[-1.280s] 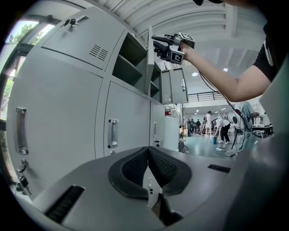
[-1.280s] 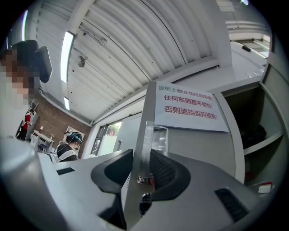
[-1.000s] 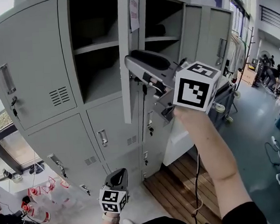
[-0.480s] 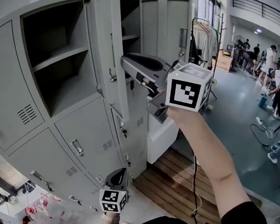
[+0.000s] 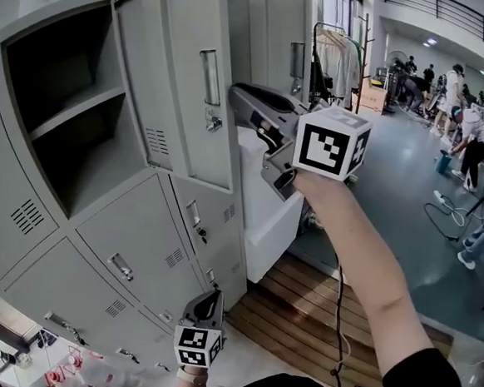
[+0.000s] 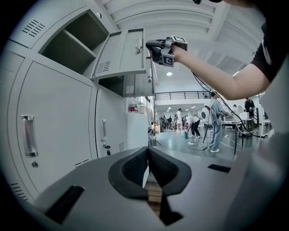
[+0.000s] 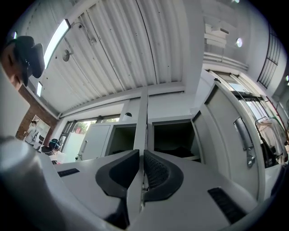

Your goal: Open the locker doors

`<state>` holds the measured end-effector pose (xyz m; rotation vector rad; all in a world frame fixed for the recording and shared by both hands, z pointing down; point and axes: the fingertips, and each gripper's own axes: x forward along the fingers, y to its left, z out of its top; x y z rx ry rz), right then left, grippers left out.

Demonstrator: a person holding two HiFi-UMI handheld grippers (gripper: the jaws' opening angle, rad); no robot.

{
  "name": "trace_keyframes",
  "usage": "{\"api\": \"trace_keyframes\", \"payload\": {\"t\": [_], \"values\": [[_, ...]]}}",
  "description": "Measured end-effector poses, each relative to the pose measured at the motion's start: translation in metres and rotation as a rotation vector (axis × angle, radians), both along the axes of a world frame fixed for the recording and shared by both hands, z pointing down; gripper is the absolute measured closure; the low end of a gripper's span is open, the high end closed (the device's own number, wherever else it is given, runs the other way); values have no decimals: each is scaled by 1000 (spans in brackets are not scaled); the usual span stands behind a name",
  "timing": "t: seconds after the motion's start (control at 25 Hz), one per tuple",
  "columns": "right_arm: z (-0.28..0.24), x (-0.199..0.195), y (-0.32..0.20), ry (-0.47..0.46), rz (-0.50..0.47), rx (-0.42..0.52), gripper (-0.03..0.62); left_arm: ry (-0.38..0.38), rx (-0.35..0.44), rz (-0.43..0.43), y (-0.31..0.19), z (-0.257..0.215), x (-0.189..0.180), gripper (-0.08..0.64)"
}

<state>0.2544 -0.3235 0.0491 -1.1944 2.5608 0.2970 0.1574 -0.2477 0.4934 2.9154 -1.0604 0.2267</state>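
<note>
My right claw point(image 7: 141, 158) is raised to the top row of the lockers. Its jaws have just been closing, and the pads clamp the handle-side edge of the upper locker door point(image 5: 186, 59), which runs edge-on between them.

The door is plain grey sheet steel. It carries:
- a recessed vertical handle point(image 5: 209, 77);
- a lock point(image 5: 212, 124) below the handle;
- a block of vent slots point(image 5: 157, 142).

The door stands swung out from the locker bank, beside an open compartment with one shelf point(image 5: 73, 114). The lower doors point(image 5: 137, 238) are closed.

My left claw point(image 6: 147, 155) hangs low before the bottom row, jaws pressed together, nothing between them.
</note>
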Motion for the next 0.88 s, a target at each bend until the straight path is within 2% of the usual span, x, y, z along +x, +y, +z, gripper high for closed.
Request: {"api": "trace_keyframes", "payload": {"t": [0.52, 0.76, 0.88], "values": [[7, 24, -11, -45, 43, 4, 535, -20, 2, -17, -11, -2, -6, 540], [12, 12, 11, -34, -17, 19, 535, -22, -19, -78, 3, 6, -12, 541], [17, 0, 23, -25, -62, 33, 535, 22, -20, -123, 17, 6, -18, 540]]}}
